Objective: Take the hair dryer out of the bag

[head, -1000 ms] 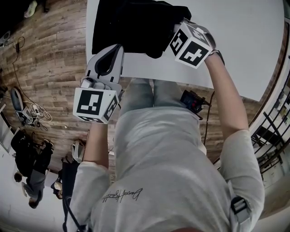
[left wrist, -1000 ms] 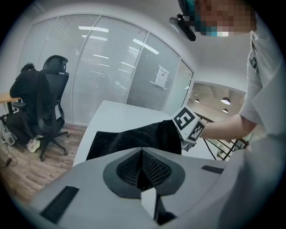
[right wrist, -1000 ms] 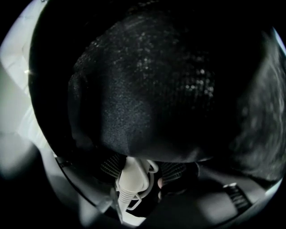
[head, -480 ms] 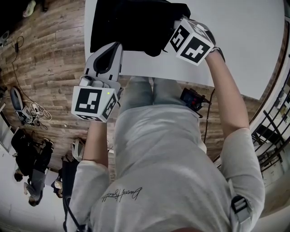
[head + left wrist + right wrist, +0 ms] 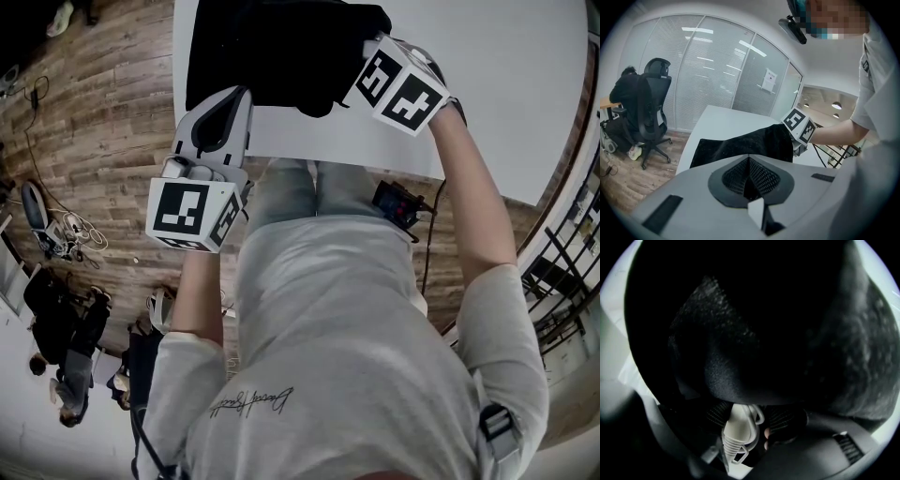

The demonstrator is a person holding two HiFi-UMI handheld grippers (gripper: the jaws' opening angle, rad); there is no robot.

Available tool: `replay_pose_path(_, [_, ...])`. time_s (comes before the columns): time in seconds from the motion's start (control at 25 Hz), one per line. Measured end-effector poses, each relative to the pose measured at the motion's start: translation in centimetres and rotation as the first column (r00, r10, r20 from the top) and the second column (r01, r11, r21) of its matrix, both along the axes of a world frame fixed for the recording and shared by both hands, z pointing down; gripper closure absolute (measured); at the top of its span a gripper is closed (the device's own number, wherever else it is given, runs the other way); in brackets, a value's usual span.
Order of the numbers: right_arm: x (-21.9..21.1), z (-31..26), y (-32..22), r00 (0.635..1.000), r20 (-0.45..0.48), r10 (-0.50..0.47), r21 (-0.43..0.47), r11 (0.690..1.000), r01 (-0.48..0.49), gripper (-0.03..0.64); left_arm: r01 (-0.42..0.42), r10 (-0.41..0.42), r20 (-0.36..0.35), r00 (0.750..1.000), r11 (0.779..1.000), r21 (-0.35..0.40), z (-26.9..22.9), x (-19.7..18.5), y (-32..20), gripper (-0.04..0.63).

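- While the white table (image 5: pixel 525 112) fills the upper right of the head view, everything I care about sits at its near edge, upper centre of frame.
- The black bag (image 5: pixel 272 47) lies flat there, long side running left to right. Its mouth is at the right end, where the cloth humps up.
- My left claw (image 5: pixel 236 96) sits at the bag's lower left edge with its jaws fully together. I cannot tell whether a fold of cloth is nipped between them.
- My right claw (image 5: pixel 751 417) is pushed into the mouth, so it is by far the nearer one. Its jaws stand wide and have just been closing a little. A white part lies between them, but I don't see both pads pressing on it yet.
- That white part belongs to the hair dryer (image 5: pixel 736 430). Only a ribbed cord sleeve and a loop of cord show, bottom centre of the right gripper view. The sleeve runs along the claw's own line, up into the dark, and the body is hidden deeper inside.
- Bag cloth drapes right over the jaws. I judge that is what could snag on the way out.
- The office chair (image 5: pixel 651 108), at the left of the left gripper view, stands well clear.
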State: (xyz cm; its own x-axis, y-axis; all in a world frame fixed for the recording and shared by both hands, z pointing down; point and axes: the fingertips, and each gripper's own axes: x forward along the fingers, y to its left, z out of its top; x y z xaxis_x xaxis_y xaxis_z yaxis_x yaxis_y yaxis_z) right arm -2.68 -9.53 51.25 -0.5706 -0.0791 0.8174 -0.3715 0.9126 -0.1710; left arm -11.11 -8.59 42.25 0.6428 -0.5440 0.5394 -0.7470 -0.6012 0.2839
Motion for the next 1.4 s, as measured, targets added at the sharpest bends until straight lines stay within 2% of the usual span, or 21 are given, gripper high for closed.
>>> replay_pose_path(1.4, [2.3,-2.1,0.5,0.998,0.040,0.050,0.045,0.998,-0.052,0.382,-0.016,0.016,-0.002,1.000,0.999,0.029,-0.8,1.2,0.2,0.583])
